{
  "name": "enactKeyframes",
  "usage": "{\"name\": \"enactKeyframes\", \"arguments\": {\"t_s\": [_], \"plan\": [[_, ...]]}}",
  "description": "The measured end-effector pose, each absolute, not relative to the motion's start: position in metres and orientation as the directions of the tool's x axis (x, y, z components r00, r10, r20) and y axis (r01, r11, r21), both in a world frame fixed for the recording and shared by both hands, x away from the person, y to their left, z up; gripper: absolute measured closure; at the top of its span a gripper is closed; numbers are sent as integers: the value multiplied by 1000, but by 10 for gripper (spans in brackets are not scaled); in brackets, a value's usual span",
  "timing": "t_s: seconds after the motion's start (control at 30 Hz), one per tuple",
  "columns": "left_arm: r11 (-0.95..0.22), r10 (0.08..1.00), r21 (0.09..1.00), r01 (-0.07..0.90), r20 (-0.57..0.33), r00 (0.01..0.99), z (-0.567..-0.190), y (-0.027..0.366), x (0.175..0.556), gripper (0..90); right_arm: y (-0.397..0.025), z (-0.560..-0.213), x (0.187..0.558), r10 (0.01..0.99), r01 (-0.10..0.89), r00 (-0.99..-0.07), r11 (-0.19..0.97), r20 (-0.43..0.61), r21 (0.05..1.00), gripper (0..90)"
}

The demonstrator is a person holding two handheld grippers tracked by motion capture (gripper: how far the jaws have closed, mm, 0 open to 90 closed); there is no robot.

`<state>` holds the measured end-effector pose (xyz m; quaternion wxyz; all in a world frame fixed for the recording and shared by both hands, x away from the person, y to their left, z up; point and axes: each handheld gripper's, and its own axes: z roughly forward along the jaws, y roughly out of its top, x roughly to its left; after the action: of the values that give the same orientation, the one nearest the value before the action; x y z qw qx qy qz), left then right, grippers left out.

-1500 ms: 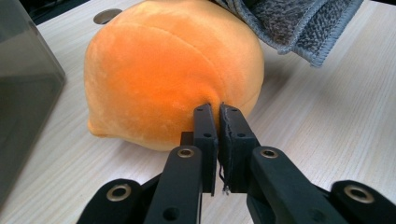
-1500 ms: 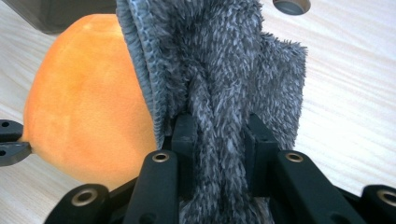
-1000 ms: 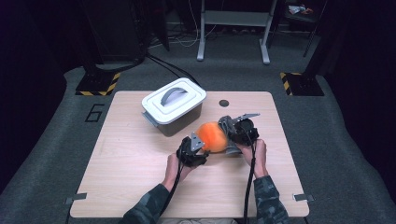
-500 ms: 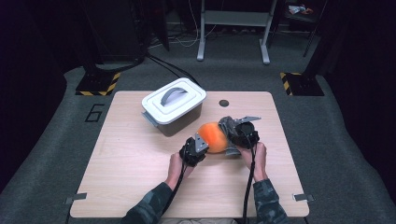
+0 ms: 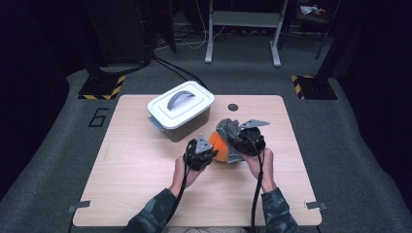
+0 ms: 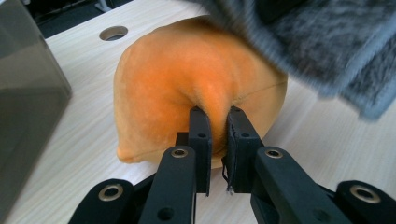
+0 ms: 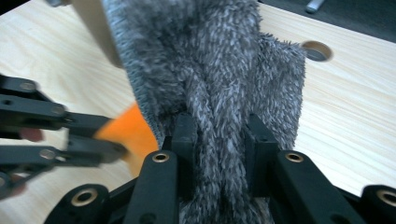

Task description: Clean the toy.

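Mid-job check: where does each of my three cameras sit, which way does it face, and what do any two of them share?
High view: above the person's side, looking forward and down on the table; both forearms and hands show.
Left gripper view: rides the left gripper, looking along its fingers pinching the orange plush.
Right gripper view: rides the right gripper, facing the grey fuzzy cloth it clamps.
Shared: both gripper views show plush and cloth.

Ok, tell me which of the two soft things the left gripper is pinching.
The orange plush: the left gripper pinches its fabric, while the right gripper holds the grey fuzzy cloth.
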<state>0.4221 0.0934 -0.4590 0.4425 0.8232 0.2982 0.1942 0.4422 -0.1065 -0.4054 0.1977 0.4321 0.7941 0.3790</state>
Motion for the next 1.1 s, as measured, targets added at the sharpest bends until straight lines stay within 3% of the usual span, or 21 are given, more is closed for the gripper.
{"name": "enactKeyframes", "arguments": {"t_s": [0.23,1.1], "plan": [[-420,671,838,348,29,741,-465,95,426,813,-97,-415,449,847,547,-530,385,-48,744,699],[-429,670,830,357,28,742,-465,95,427,797,-148,-457,465,922,684,-387,304,-23,663,703]]}}
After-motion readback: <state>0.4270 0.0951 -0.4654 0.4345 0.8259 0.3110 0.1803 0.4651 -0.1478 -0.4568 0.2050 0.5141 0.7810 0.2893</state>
